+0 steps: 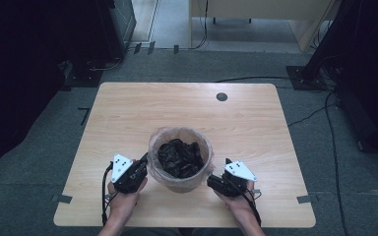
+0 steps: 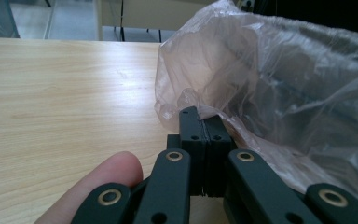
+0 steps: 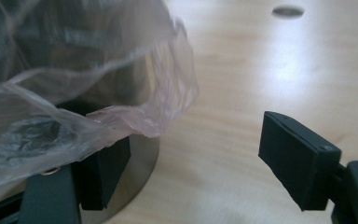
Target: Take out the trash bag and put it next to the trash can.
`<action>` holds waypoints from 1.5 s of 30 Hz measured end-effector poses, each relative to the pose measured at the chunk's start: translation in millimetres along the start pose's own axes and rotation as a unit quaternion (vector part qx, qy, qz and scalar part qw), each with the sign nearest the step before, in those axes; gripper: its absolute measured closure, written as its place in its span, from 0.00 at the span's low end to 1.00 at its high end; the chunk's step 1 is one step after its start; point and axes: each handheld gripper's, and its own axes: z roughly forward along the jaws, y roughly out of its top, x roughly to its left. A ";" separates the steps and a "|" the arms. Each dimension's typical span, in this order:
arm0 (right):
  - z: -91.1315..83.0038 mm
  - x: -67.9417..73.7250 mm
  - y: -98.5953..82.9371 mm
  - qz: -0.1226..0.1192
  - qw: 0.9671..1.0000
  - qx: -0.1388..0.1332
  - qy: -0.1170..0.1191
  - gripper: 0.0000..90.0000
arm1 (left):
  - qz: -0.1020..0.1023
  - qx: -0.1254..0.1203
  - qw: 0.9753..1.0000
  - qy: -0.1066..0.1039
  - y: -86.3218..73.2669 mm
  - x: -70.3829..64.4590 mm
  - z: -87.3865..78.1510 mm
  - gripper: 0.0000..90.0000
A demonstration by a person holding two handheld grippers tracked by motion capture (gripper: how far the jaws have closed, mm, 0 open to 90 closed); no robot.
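Observation:
A small round bin (image 1: pixel 179 183) stands near the table's front middle, lined with a thin pinkish see-through bag (image 1: pixel 153 142) and holding crumpled black stuff (image 1: pixel 179 157). My left gripper (image 1: pixel 145 164) is at the bin's left side; in the left gripper view its jaws are pressed together (image 2: pixel 200 120) with the bag's (image 2: pixel 270 70) loose rim pinched between them. My right gripper (image 1: pixel 213 180) sits at the bin's right side, jaws wide apart (image 3: pixel 198 158). The bag's edge (image 3: pixel 135 116) drapes over its left jaw, and the bin's metal wall (image 3: pixel 144 156) is just behind that jaw.
The wooden table (image 1: pixel 128 113) has a round cable hole (image 1: pixel 221 97) at its back middle. Dark equipment and cables lie on the floor beyond both sides, and a light desk (image 1: pixel 256 10) stands at the far end.

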 end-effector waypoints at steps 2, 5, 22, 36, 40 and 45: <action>-1.8 -0.3 4.7 0.003 1.000 -0.008 0.001 0.30 | -0.001 -0.002 1.000 -0.001 1.9 -0.6 -0.6 0.99; -5.3 0.2 10.9 0.005 1.000 -0.017 0.003 0.32 | -0.006 -0.006 1.000 -0.004 5.0 -2.2 -2.2 1.00; -12.7 11.0 30.3 -0.010 0.998 -0.052 0.031 0.82 | -0.001 -0.024 1.000 0.004 26.5 -6.3 -6.8 0.99; -8.8 3.1 50.7 0.026 0.998 -0.045 0.035 1.00 | 0.009 -0.038 0.999 0.006 35.3 -13.0 -11.1 0.99; -11.1 -0.8 55.4 0.025 0.998 -0.048 0.038 1.00 | 0.012 -0.041 0.999 0.004 38.7 -14.6 -12.9 0.99; -19.3 1.4 67.2 0.014 0.997 -0.065 0.041 1.00 | 0.020 -0.053 0.998 0.003 44.5 -20.2 -17.2 0.99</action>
